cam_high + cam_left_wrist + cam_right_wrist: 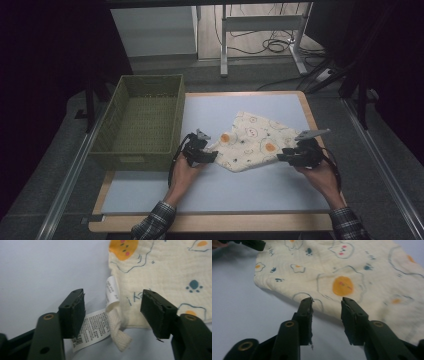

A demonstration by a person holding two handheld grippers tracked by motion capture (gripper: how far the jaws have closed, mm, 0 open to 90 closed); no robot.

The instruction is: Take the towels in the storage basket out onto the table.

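Lying rumpled on the worktop [150, 192] just right of the empty green basket [141, 120], the printed cloth [252, 140] looked neither folded nor stowed; the left gripper [113, 312] and right gripper [327, 315] flanked it, fingers apart, nothing grasped yet; most work seemingly remained.

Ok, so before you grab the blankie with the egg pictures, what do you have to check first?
1. Left gripper open: ok, jaws spread apart.
2. Left gripper lined up on the cloth: ok, its corner loop and white label sit between the jaws.
3. Right gripper open: ok, with the cloth's edge just ahead of it.
4. Cloth free to lift: ok, nothing lies on it.
5. Cloth flat: not ok, it lies rumpled on the blue mat.
6. Green basket ready beside the mat: ok, it looks empty.
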